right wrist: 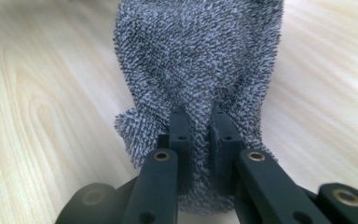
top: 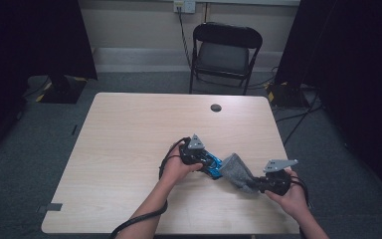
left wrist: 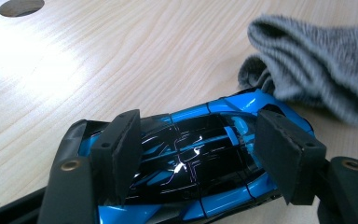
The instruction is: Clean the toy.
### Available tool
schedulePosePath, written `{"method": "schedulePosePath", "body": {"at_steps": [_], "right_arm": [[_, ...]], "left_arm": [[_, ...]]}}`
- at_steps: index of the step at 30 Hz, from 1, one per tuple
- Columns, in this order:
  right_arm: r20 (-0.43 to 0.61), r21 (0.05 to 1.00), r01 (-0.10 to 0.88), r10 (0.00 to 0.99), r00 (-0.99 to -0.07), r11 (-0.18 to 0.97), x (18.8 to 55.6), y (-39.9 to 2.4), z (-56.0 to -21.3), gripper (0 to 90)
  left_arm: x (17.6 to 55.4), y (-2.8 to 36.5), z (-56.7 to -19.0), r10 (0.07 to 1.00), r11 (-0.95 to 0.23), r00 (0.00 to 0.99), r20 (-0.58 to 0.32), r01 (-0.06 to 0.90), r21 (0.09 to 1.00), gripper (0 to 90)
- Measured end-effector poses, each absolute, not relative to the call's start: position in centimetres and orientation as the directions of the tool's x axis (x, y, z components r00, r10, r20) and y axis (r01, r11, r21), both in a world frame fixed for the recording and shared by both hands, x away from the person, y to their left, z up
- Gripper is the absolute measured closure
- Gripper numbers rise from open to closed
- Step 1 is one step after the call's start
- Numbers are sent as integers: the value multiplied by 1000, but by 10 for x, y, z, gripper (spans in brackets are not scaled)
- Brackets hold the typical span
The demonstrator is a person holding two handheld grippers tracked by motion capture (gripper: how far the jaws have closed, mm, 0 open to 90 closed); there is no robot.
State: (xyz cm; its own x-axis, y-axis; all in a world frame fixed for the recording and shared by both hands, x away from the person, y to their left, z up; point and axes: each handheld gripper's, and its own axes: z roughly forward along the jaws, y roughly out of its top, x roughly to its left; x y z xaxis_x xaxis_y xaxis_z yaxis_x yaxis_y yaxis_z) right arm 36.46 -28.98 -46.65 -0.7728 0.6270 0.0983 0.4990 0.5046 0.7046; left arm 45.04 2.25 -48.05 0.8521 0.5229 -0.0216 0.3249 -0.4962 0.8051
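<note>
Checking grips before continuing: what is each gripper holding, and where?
Left gripper clamps the blue toy car across its sides; right gripper pinches the grey sock at its near end.

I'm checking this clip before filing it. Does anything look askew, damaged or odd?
Nothing looks damaged or spilled. The left gripper clamps a blue toy car; the right gripper pinches a grey sock whose far end reaches the car.
</note>
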Motion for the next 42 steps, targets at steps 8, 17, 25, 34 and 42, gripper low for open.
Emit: {"method": "schedulePosePath", "body": {"at_steps": [8,17,25,34,42], "right_arm": [[142,753,525,682,-718,396,387,-303,-446,818],[108,751,537,730,-675,385,435,-284,-431,819],[63,720,550,750,-659,423,469,-246,-444,818],[13,691,547,748,-664,473,490,-208,-462,817],[-2,670,525,708,-706,525,493,-179,-475,813]], "left_arm": [[450,22,-480,523,-496,852,-25,328,804,322],[451,22,-480,521,-498,853,-25,328,803,322],[450,22,-480,519,-497,854,-23,324,805,322],[450,22,-481,517,-496,856,-22,320,807,322],[450,23,-481,514,-495,857,-19,315,810,322]]}}
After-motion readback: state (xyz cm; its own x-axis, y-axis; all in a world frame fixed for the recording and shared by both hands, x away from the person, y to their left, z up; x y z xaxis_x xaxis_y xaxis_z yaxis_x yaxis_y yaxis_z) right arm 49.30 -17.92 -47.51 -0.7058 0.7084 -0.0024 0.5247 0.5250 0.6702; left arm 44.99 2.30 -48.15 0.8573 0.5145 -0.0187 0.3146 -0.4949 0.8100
